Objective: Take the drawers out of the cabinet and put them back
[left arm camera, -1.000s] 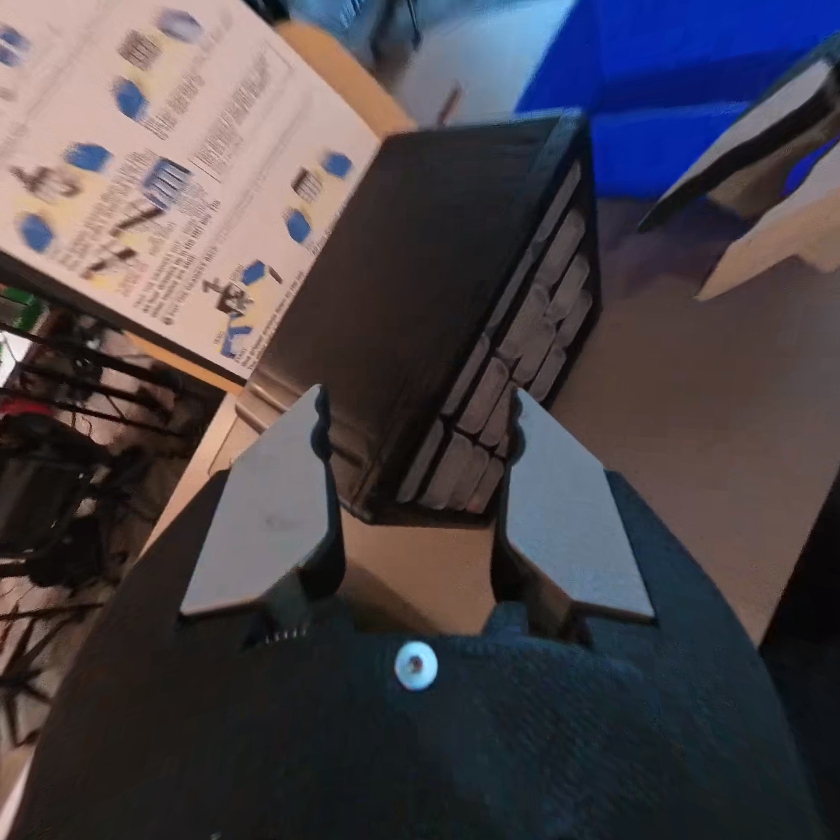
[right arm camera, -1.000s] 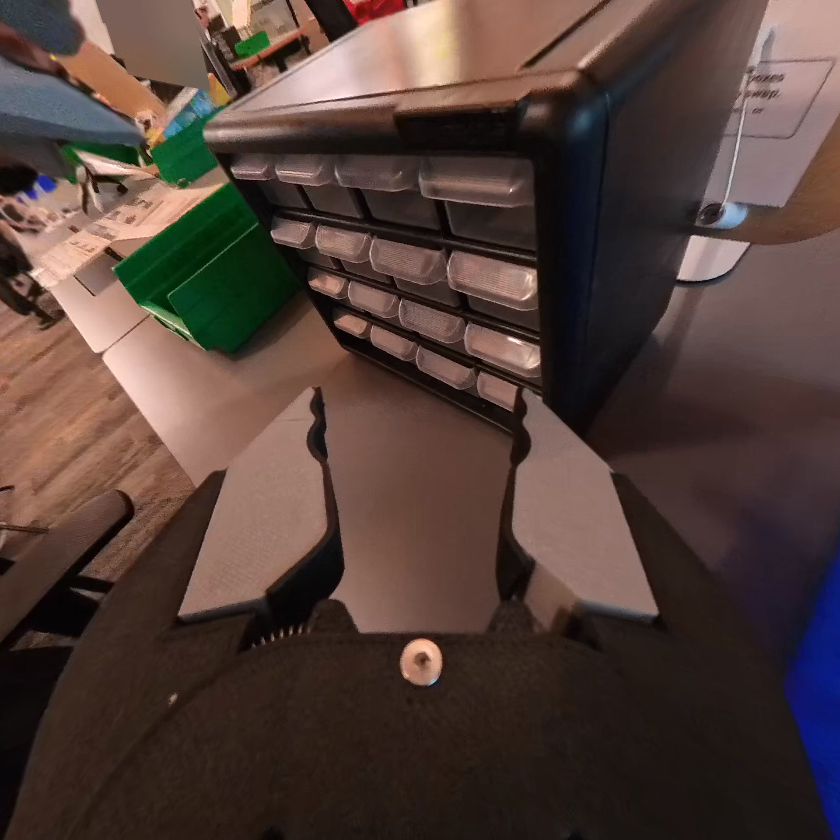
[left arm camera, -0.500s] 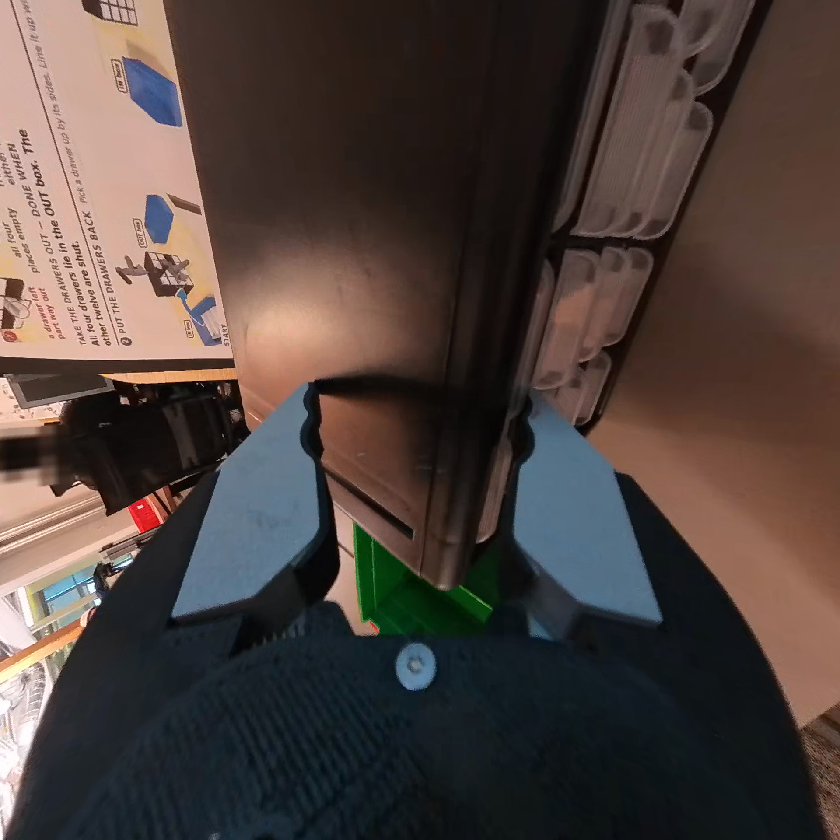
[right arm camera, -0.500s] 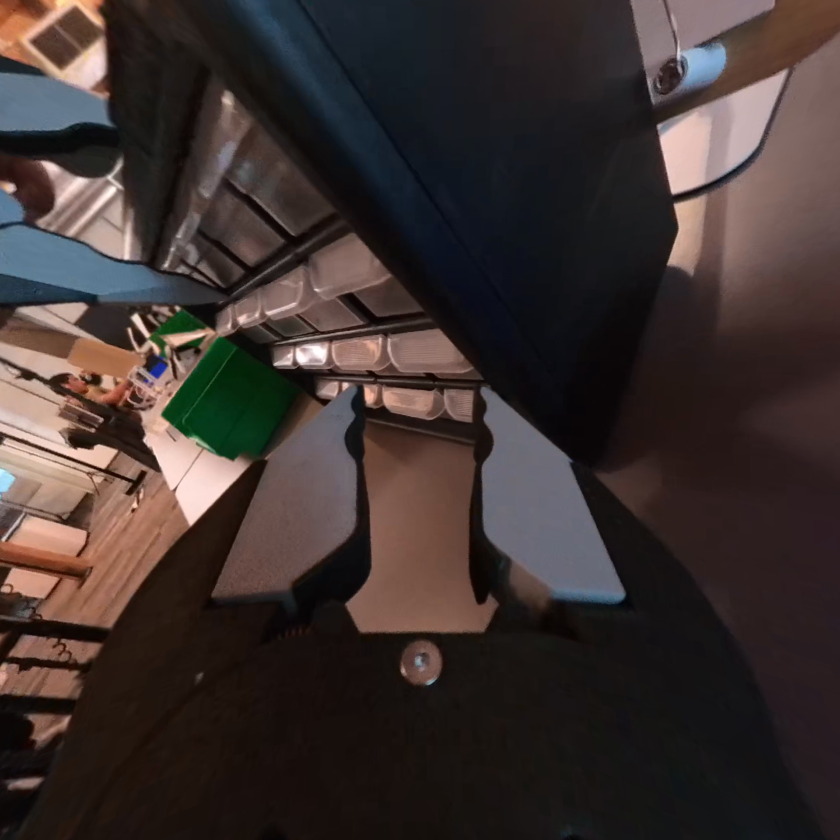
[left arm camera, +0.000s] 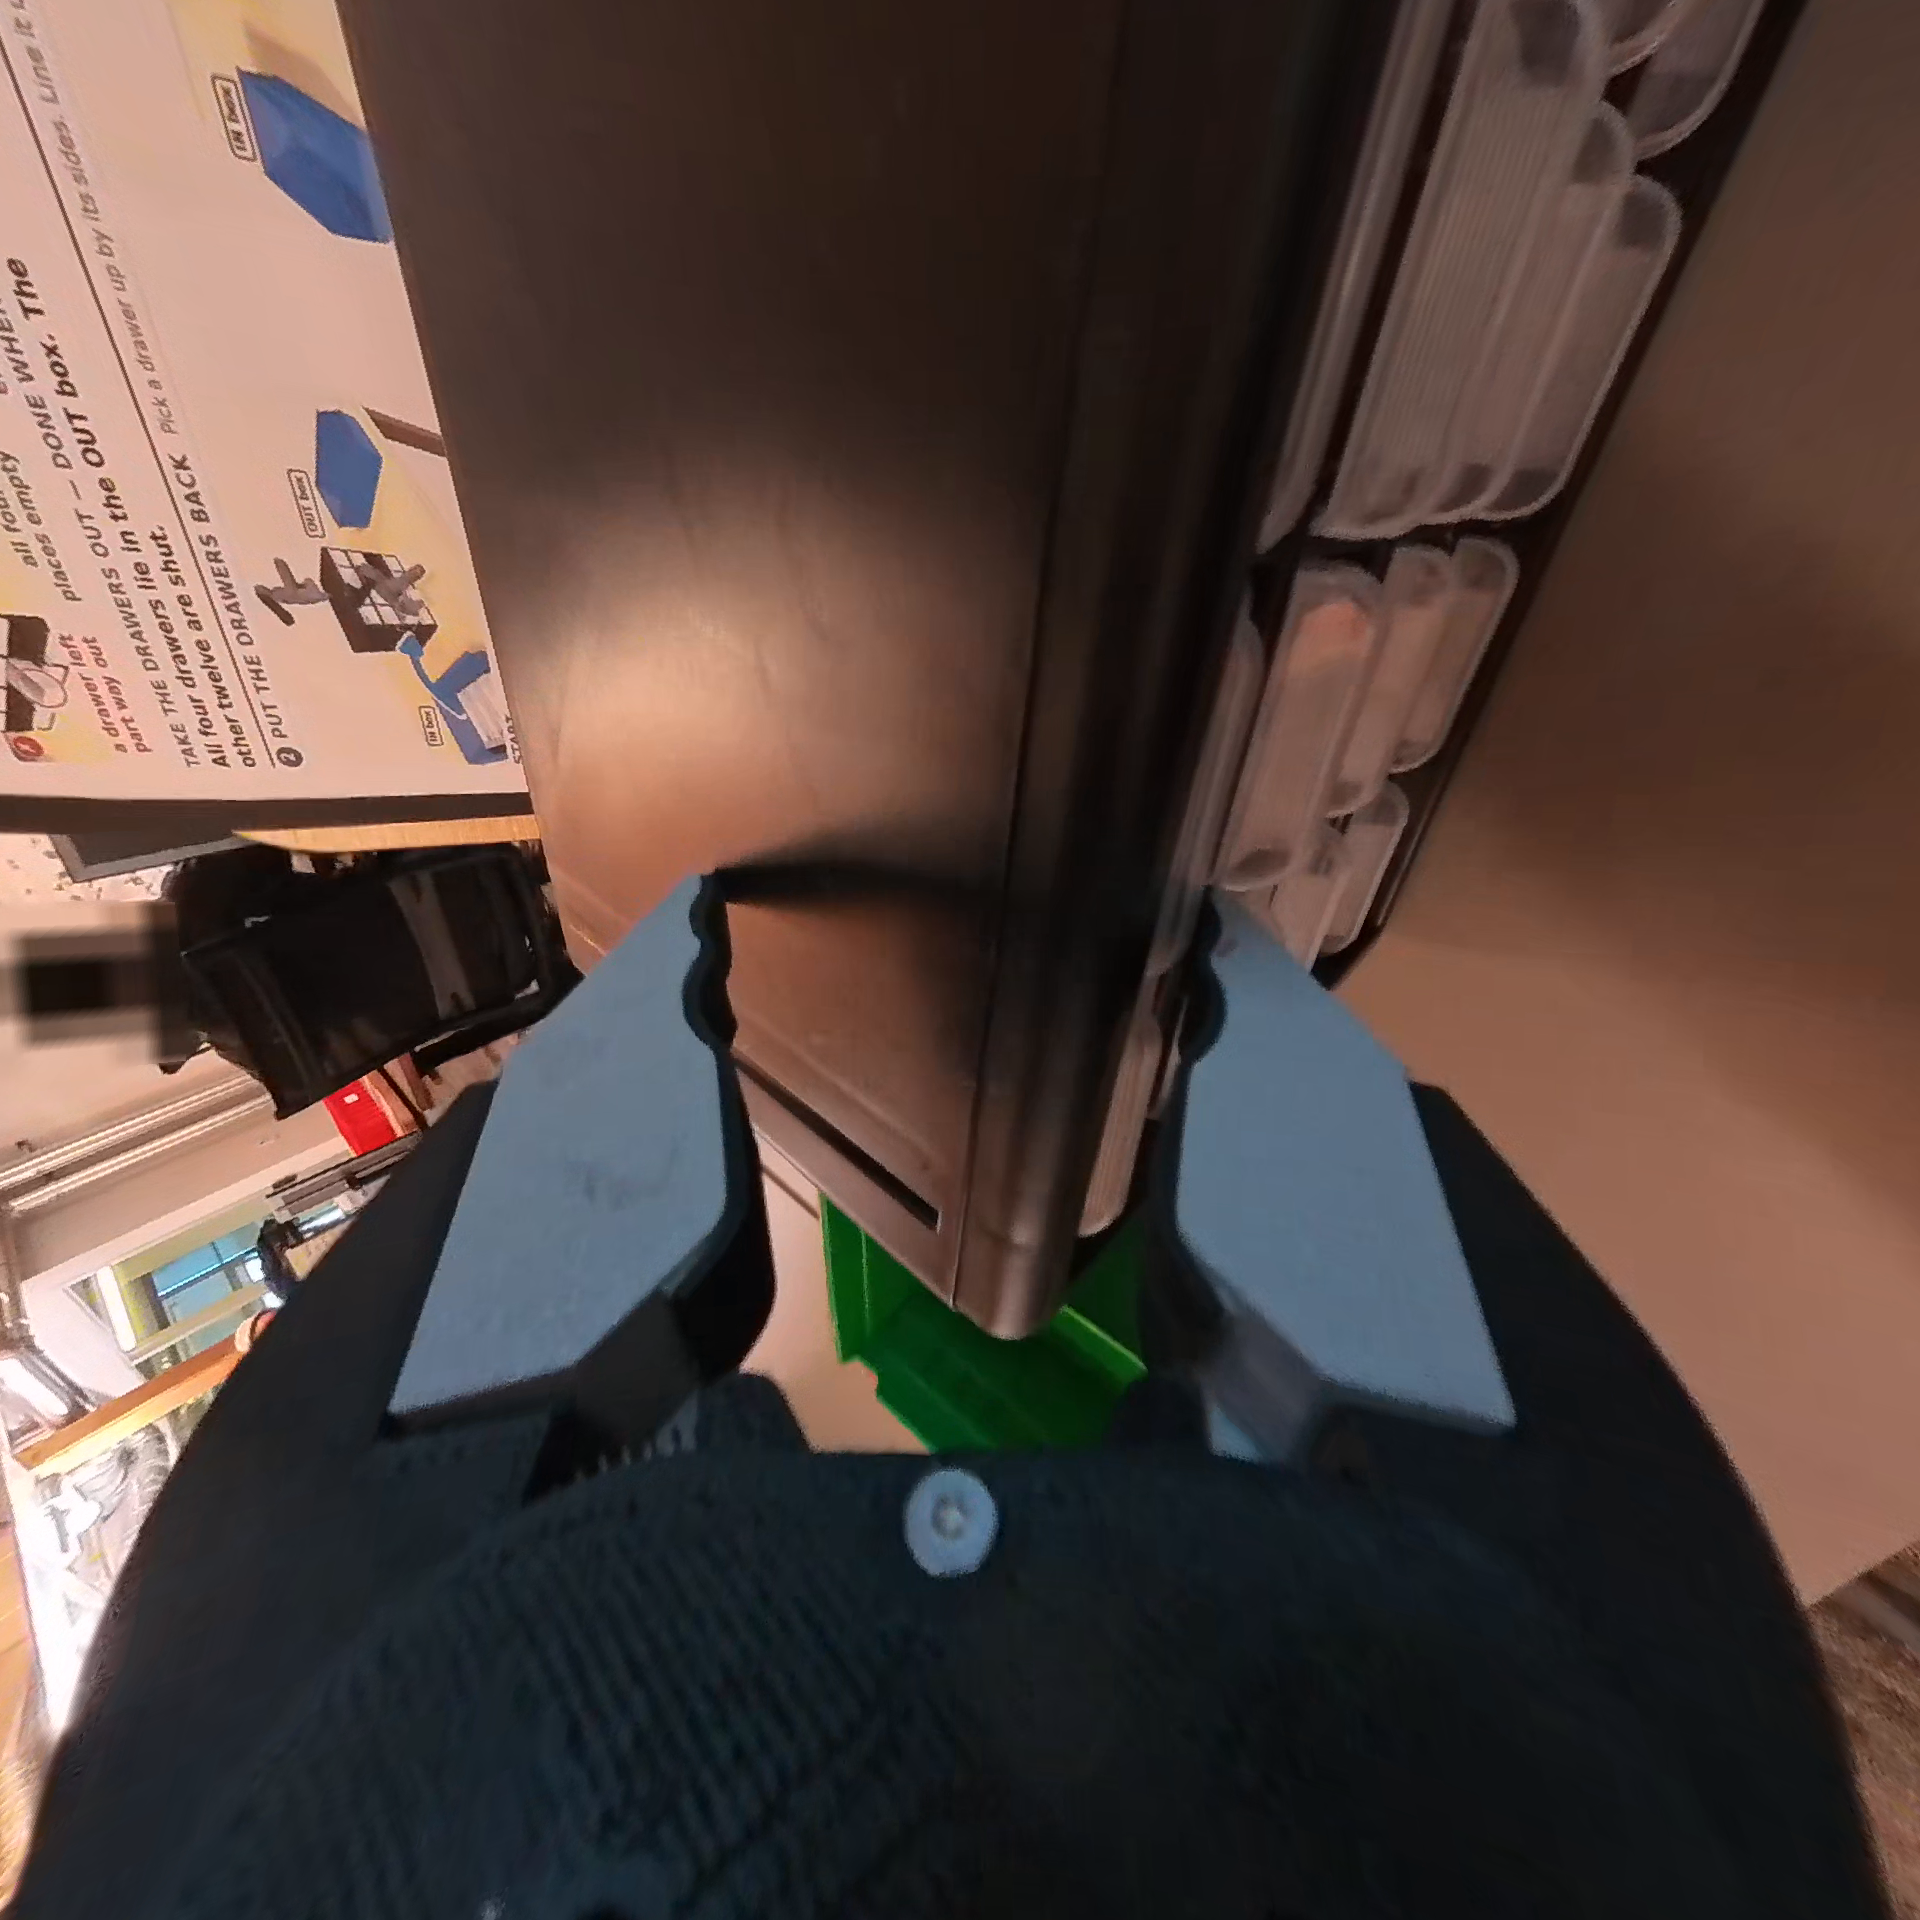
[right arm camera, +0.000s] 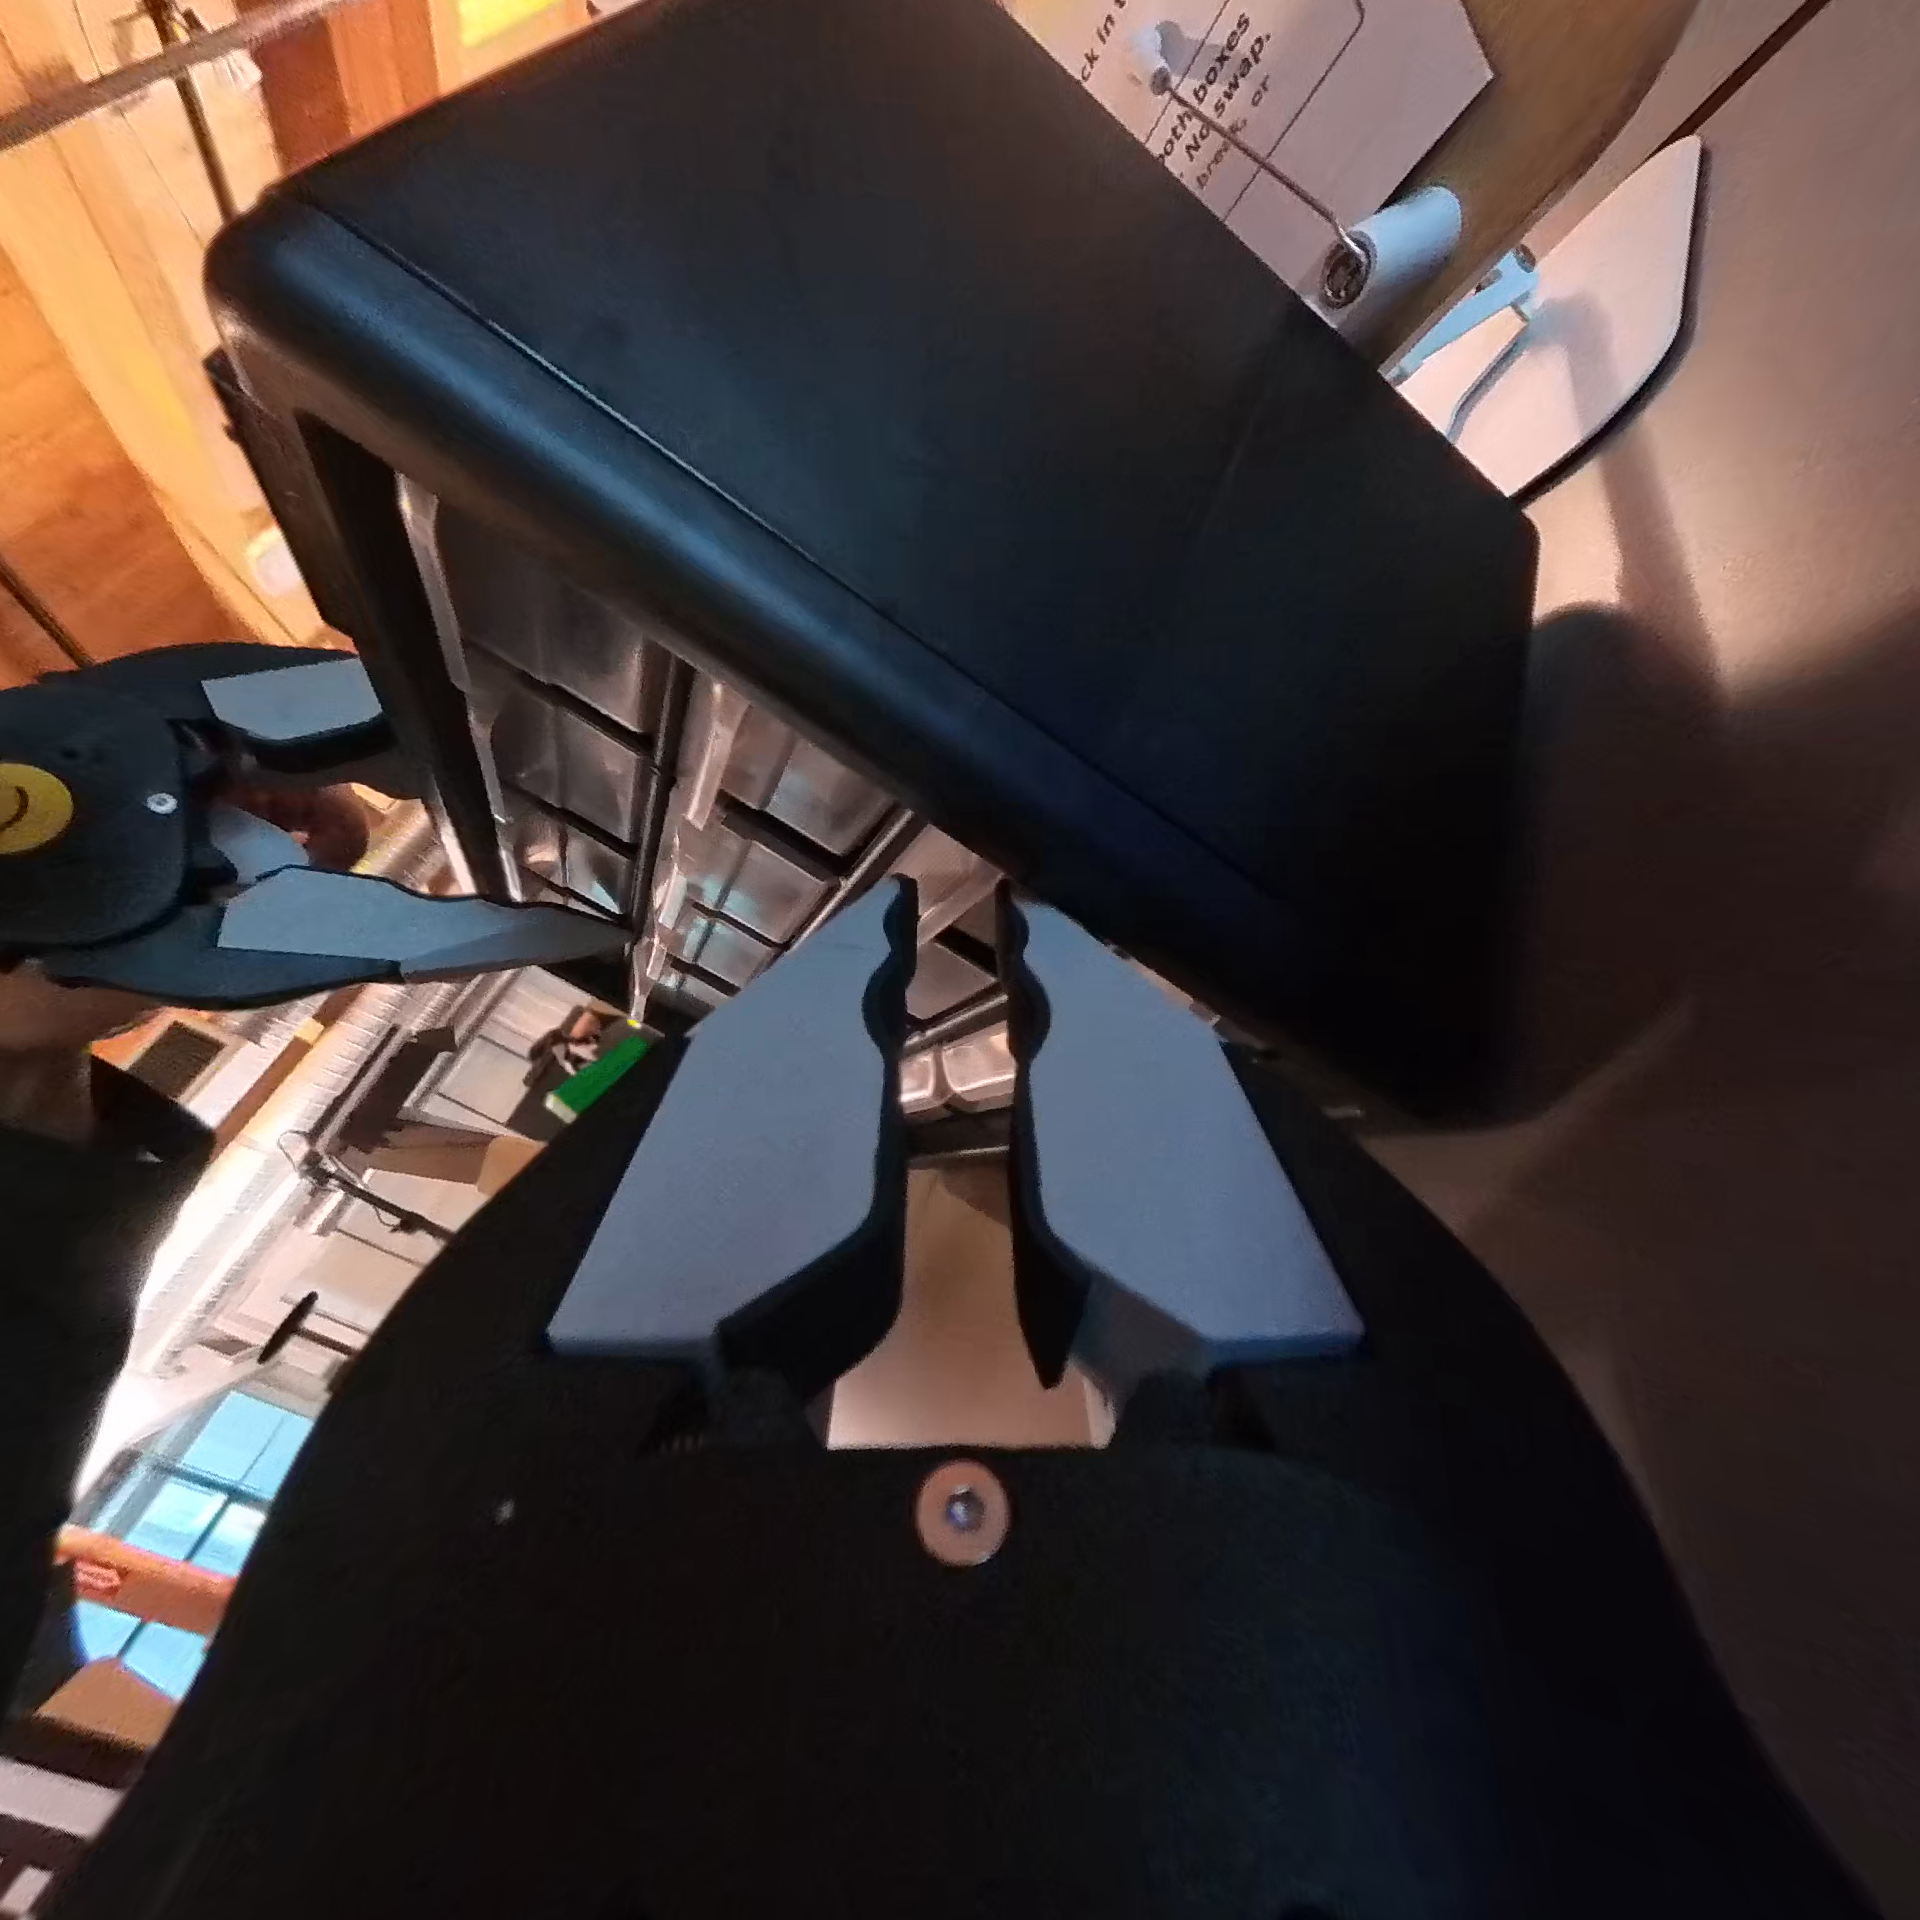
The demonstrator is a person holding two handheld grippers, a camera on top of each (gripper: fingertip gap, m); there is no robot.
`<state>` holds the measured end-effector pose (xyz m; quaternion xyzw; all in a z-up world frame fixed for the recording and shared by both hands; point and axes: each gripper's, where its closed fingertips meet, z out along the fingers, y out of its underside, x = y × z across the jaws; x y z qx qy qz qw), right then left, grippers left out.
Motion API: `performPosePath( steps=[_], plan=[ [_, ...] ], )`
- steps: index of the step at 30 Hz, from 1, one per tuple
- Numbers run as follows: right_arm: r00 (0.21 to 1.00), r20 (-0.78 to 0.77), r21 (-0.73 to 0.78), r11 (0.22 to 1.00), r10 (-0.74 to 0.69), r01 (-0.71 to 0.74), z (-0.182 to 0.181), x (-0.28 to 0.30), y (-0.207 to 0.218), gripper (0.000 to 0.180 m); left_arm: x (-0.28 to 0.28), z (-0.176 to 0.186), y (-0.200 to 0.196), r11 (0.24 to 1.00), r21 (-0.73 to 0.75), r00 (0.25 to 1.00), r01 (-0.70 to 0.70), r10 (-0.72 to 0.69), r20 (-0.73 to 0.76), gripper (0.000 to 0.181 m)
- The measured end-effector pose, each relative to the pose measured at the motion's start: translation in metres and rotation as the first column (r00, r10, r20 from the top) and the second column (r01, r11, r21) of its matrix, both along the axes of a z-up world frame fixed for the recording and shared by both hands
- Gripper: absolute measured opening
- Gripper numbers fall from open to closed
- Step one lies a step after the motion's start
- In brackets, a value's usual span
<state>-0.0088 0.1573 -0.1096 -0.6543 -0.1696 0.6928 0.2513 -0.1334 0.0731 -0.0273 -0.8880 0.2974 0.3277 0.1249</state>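
The black cabinet [left arm camera: 779, 468] of small clear drawers [left arm camera: 1475, 343] stands on the table. My left gripper [left arm camera: 956, 935] is wide open and straddles the cabinet's front corner, one finger on the black wall and the other against the drawer fronts. The right wrist view shows the cabinet [right arm camera: 935, 416] tilted in the picture, with the left gripper [right arm camera: 499, 831] at its far front edge. My right gripper [right arm camera: 954, 894] is closed to a narrow gap at the near lower corner of the front, with the lip of a clear drawer [right arm camera: 951, 1070] between its tips.
A green bin [left arm camera: 987, 1382] lies beyond the cabinet's corner. A printed instruction sheet [left arm camera: 208, 416] stands behind the cabinet. A white stand base [right arm camera: 1558, 312] and a paper card [right arm camera: 1278, 104] sit at the cabinet's right. The tan table [left arm camera: 1714, 831] lies in front of the drawers.
Both grippers moved in from a short way off to the cabinet. The left one came over its corner and stayed open. The right one narrowed its fingers at the lower drawers.
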Motion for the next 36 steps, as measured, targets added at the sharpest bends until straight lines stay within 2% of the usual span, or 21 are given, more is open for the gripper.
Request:
performPosePath(
  steps=[3,5,6,8,10,11,13,15,17,23,28,32,34,36],
  plan=[
    [0.996,0.083,0.08,0.996,0.04,-0.047,-0.002,0.002,-0.004,0.009,0.0,0.0,0.0,1.0,-0.01,1.0,-0.011,0.011,-0.009,0.087],
    [0.977,0.165,0.101,0.983,0.138,-0.156,-0.004,0.008,-0.01,0.009,0.0,0.0,0.0,1.0,-0.006,1.0,-0.009,0.009,-0.006,0.087],
    [0.952,0.212,0.105,0.964,0.22,-0.246,-0.006,0.01,-0.016,0.006,0.0,0.0,0.0,1.0,-0.002,1.0,-0.005,0.005,-0.003,0.087],
    [0.854,0.301,0.102,0.876,0.424,-0.471,-0.008,0.023,-0.038,0.0,0.0,0.0,0.0,1.0,0.004,1.0,0.001,-0.001,0.003,0.087],
    [0.791,0.367,0.128,0.816,0.489,-0.564,-0.005,0.038,-0.048,0.0,0.0,0.0,0.0,1.0,0.005,1.0,0.007,-0.007,0.004,0.087],
    [0.784,0.406,0.164,0.806,0.47,-0.568,-0.005,0.042,-0.047,0.006,0.0,0.0,0.0,1.0,0.004,1.0,0.009,-0.009,0.004,0.087],
    [0.814,0.463,0.3,0.802,0.351,-0.517,0.002,0.043,-0.036,0.031,0.0,0.0,0.0,1.0,0.002,1.0,0.008,-0.008,0.003,0.087],
    [0.852,0.482,0.418,0.801,0.205,-0.429,0.008,0.04,-0.023,0.033,0.0,0.0,0.0,1.0,-0.001,1.0,0.004,-0.004,0.0,0.087],
    [0.841,0.518,0.396,0.829,0.154,-0.395,0.0,0.037,-0.017,0.036,0.0,0.0,0.0,1.0,-0.006,1.0,-0.001,0.001,-0.004,0.087],
    [0.862,0.426,0.254,0.878,0.275,-0.405,-0.01,0.021,-0.026,0.036,0.0,-0.001,0.0,1.0,-0.009,1.0,-0.007,0.007,-0.009,0.087],
    [0.921,0.229,0.154,0.923,0.314,-0.353,0.005,0.011,-0.028,0.032,0.0,-0.001,0.0,1.0,-0.024,1.0,-0.014,0.013,-0.019,0.087],
    [0.933,0.111,0.067,0.934,0.343,-0.352,0.009,0.006,-0.029,0.016,0.0,-0.001,0.0,0.999,-0.026,0.999,-0.025,0.024,-0.026,0.087],
    [0.938,0.015,0.059,0.936,0.347,-0.347,0.02,0.008,-0.029,0.0,0.0,-0.001,0.0,0.999,-0.024,0.999,-0.023,0.022,-0.025,0.087],
    [0.932,0.026,0.052,0.931,0.361,-0.362,0.018,0.009,-0.029,0.0,0.0,-0.001,0.0,1.0,-0.02,1.0,-0.02,0.019,-0.022,0.087]
  ],
)
